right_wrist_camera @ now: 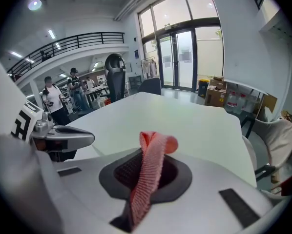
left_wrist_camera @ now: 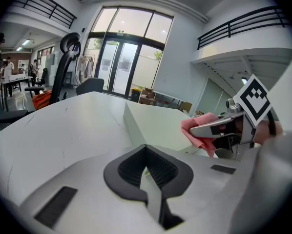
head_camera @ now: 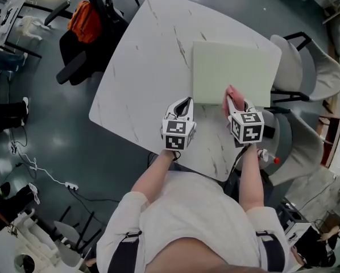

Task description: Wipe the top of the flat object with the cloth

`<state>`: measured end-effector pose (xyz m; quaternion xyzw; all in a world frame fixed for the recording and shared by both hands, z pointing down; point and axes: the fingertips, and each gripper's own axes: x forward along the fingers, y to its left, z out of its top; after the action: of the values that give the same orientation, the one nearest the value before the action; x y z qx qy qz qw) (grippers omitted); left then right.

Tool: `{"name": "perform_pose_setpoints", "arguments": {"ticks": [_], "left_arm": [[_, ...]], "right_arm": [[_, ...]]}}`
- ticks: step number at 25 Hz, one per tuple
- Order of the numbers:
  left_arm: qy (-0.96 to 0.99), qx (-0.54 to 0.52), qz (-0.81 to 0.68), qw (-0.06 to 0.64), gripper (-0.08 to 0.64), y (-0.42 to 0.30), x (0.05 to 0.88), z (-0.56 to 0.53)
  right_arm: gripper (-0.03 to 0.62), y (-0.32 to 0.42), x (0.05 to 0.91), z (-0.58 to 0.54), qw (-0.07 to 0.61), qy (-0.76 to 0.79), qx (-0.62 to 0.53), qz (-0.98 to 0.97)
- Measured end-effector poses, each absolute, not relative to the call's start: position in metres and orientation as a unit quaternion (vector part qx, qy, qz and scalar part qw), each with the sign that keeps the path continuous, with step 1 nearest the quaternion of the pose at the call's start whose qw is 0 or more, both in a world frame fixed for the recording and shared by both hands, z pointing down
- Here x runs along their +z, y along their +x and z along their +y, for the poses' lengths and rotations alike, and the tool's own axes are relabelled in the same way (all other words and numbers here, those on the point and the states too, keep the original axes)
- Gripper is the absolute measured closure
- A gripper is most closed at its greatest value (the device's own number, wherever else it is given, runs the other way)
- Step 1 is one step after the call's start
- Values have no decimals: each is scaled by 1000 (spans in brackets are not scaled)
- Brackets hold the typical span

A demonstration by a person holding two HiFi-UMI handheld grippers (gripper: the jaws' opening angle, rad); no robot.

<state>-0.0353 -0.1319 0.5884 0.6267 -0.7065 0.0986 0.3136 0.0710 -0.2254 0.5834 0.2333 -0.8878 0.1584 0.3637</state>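
A pale green flat board [head_camera: 232,73] lies on the white marble table [head_camera: 141,84], towards its right side. My right gripper [head_camera: 236,102] is shut on a pink cloth [head_camera: 229,95], which sits over the board's near edge. The cloth [right_wrist_camera: 151,169] stands up folded between that gripper's jaws [right_wrist_camera: 148,152], with the board [right_wrist_camera: 185,121] stretching away beyond it. My left gripper [head_camera: 185,103] rests at the board's near left corner, its jaws shut [left_wrist_camera: 146,150] with nothing seen between them. From there the cloth [left_wrist_camera: 199,129] and the right gripper [left_wrist_camera: 219,128] show just to the right.
White chairs [head_camera: 309,75] stand close to the table's right side. A black office chair with an orange garment [head_camera: 86,21] is at the far left. A power strip and cable [head_camera: 70,185] lie on the floor. People stand far off [right_wrist_camera: 51,99].
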Motion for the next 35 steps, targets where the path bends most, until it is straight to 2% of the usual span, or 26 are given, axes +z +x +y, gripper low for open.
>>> {"name": "perform_pose_setpoints", "arguments": {"ticks": [19,25,35], "left_arm": [[613,78,-722,311,546,-89,574,-68],[630,74,-715,294,546,-103,561,-47],[706,86,-672,208,546,-100,497,-45]], "right_arm": [[560,-18,582,-158,359,207,142,-899],[560,-16,567,-159,312,255,159,-901],[560,23,500,-131,240,338,148,-898]]}}
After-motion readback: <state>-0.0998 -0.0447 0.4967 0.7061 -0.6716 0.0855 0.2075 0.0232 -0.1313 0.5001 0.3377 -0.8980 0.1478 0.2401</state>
